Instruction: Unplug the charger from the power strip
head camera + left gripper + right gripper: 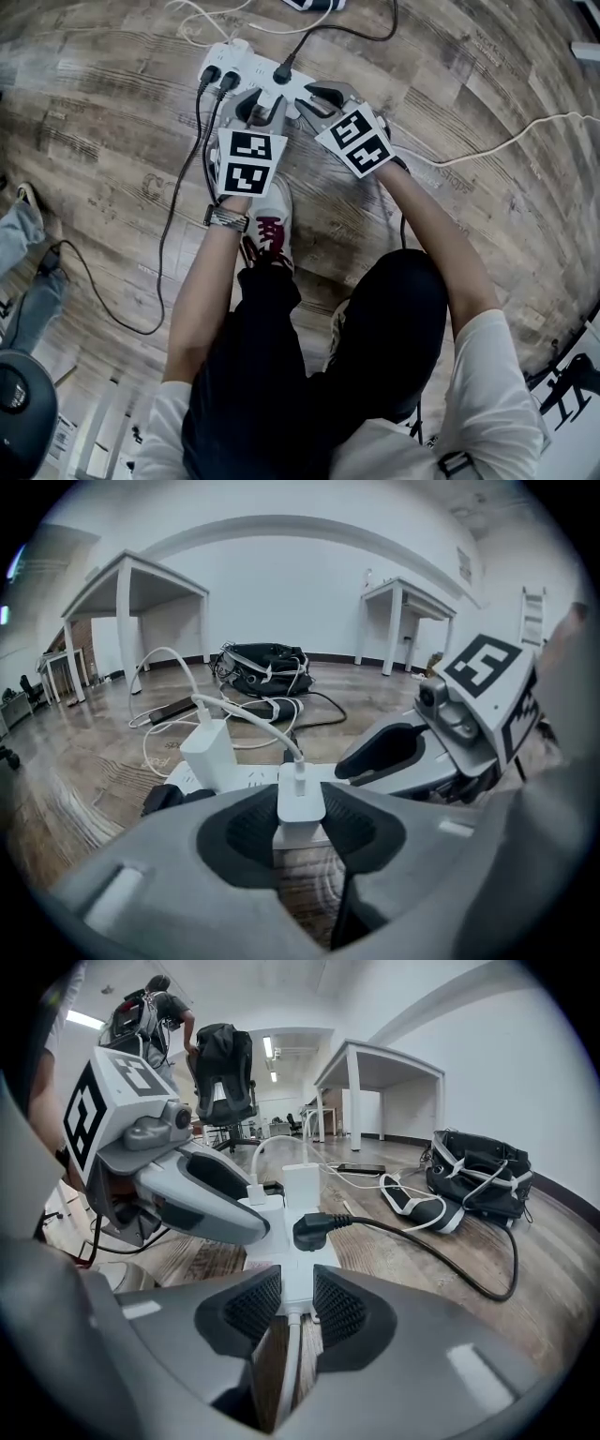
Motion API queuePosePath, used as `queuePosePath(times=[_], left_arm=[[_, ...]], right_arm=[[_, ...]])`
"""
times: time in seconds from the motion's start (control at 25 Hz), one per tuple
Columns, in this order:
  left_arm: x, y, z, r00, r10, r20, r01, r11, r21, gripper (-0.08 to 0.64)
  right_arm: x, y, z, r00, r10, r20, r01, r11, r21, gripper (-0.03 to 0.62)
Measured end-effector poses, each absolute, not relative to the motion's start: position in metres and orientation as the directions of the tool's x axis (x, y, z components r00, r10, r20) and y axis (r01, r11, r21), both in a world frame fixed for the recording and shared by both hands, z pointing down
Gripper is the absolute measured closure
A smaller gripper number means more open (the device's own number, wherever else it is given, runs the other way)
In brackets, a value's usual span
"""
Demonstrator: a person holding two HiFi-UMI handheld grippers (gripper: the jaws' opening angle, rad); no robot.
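A white power strip lies on the wooden floor. My left gripper is over its near part, and its pads press on a small white charger that stands in the strip with a white cable rising from its top. A larger white charger stands plugged in further along. My right gripper sits just beside the left one. It is shut on the strip's near end, where the strip's cord comes out. A black plug sits beyond the jaws.
Two more black plugs and their cables trail off the strip's left end. White cables, a black bag and white tables are further back. A red and white shoe rests close behind the grippers. An office chair stands farther off.
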State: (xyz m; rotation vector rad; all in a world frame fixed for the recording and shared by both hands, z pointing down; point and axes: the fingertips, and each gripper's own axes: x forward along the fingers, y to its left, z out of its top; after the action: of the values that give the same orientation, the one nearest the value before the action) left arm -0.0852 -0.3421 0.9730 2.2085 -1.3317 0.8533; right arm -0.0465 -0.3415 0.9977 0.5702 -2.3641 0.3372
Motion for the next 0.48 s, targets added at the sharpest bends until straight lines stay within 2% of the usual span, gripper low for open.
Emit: queuePosePath(times=[0.12,0.36,0.48], left_arm=[[-0.0856,-0.3419,0.9733,0.37,-0.627,0.686,-0.891,-0.449,0.07,0.42],[-0.0906,-0.3437,0.9727,0.466,-0.624,0.628,-0.884,-0.361,0.298,0.408],[-0.0898,-0.3427,0.9727,0.437,-0.622,0.65,-0.892,-0.391,0.226,0.41]], right_arm=[[-0.0468,-0.3413,0.9977,-0.676,-0.314,0.667,-0.488,0.868,-0.086,0.485],[-0.0465,-0.3421,0.998,-0.679,-0.314,0.664,-0.486,0.87,-0.086,0.485],[-0.047,-0.3415,0.9977,-0.678,-0.313,0.665,-0.484,0.871,-0.083,0.485]])
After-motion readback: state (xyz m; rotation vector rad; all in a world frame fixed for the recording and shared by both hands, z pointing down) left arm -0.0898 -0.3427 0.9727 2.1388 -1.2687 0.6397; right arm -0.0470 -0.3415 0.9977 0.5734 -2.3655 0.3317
